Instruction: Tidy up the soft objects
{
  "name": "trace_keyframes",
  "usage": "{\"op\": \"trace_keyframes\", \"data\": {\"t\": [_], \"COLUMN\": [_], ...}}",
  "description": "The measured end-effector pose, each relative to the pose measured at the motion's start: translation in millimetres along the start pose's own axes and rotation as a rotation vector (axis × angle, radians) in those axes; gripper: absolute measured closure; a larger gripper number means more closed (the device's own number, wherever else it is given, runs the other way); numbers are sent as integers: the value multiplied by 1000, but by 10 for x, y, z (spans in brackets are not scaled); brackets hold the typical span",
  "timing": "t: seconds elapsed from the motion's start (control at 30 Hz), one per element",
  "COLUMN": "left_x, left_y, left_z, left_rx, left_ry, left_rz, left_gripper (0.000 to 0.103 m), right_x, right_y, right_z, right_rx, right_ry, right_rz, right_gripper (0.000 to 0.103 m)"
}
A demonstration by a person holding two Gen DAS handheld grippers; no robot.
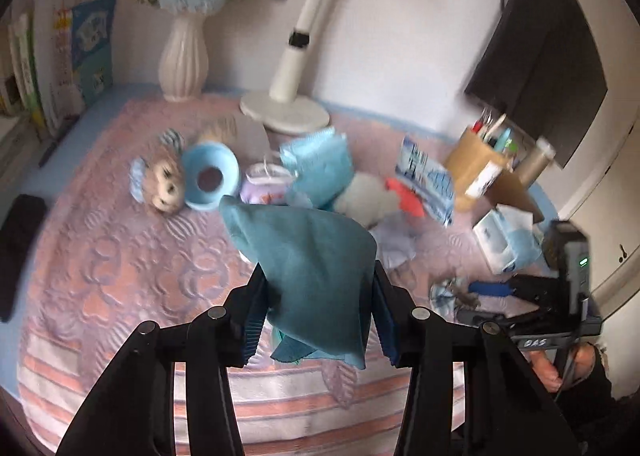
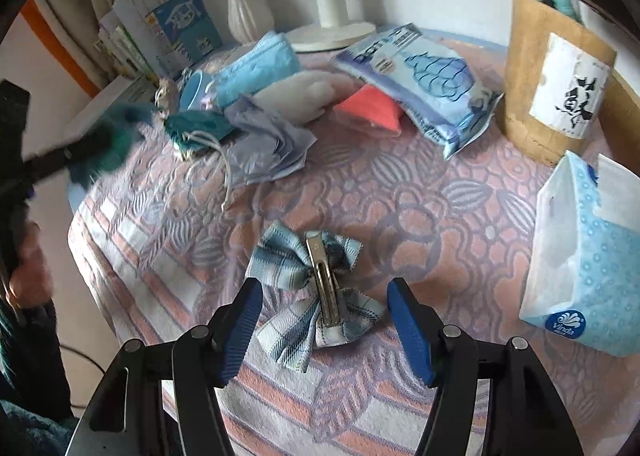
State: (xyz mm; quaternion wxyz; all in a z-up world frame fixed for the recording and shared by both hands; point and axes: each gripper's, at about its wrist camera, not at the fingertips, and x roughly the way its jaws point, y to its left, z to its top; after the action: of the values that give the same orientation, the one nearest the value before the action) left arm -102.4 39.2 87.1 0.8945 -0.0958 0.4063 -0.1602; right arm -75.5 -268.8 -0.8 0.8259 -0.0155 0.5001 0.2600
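Teal cloth (image 1: 316, 276) sits right at the left tongs (image 1: 318, 320), draped between the two pads and hanging clear of the tabletop (image 1: 120, 256). Pads flank the fabric at roughly mid-opening; can't confirm they're actually pressing it, since the cloth hides the contact.

Right tongs (image 2: 324, 330) are about half open and empty, pads straddling a plaid bow clip (image 2: 316, 296) that lies flat on the patterned cover, metal clip side up. No contact visible.

Progress: early, by my read. Soft stuff is still one loose heap at the back: light blue towel (image 2: 260, 63), white plush (image 2: 304, 95), red pouch (image 2: 368, 107), wipes pack (image 2: 420, 75), lilac cloth (image 2: 264, 151), plus a plush monkey (image 1: 160, 183) off to the left. No sorted group anywhere. Tissue box (image 2: 580, 276) and kraft pen holder (image 2: 556, 71) stand at the right.

Pose: both tongs pitch down toward the cover. Right hangs low over the bow, a plausible pre-grasp. Left is higher, carrying the cloth mid-air in front of the heap; the right view shows it blurred at far left with a hand (image 2: 32, 268) on its grip.
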Motion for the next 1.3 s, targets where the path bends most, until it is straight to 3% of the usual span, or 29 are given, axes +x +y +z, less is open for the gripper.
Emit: {"op": "trace_keyframes", "data": {"t": [0.2,0.27,0.47,0.63,0.77,0.93,1.07,1.1,1.13,1.2,1.3], "left_x": [-120,-28,363,735,727,687,679,680,679,691,671], "left_y": [73,55,-29,-101,-95,49,87,77,65,45,19], "left_z": [121,118,4,-211,-242,-211,-164,-151,-142,-134,-136], "left_rx": [-54,-62,-53,-16,-37,-127,-175,-173,-167,-135,-105], "left_ry": [-54,-53,44,159,150,122,103,97,93,109,111], "left_rz": [-117,-109,-126,-69,-93,-136,-184,-177,-153,-115,-78], "left_gripper": [58,57,56,52,51,38,39,47,68,91,94], "right_x": [34,34,36,23,12,16,15,14,11,8,12], "right_y": [23,22,21,3,-40,-42,-33,-35,-32,-33,-29], "right_z": [-23,-29,-33,-45,-48,-49,-54,-56,-55,-55,-52], "right_rx": [-10,-7,-3,1,12,13,12,14,14,12,6], "right_ry": [5,4,3,2,0,-1,-1,-1,-1,-2,-3], "right_rz": [-3,1,2,4,9,9,9,9,10,9,6], "right_gripper": [38,35,33,33,33,32,31,31,31,31,31]}}
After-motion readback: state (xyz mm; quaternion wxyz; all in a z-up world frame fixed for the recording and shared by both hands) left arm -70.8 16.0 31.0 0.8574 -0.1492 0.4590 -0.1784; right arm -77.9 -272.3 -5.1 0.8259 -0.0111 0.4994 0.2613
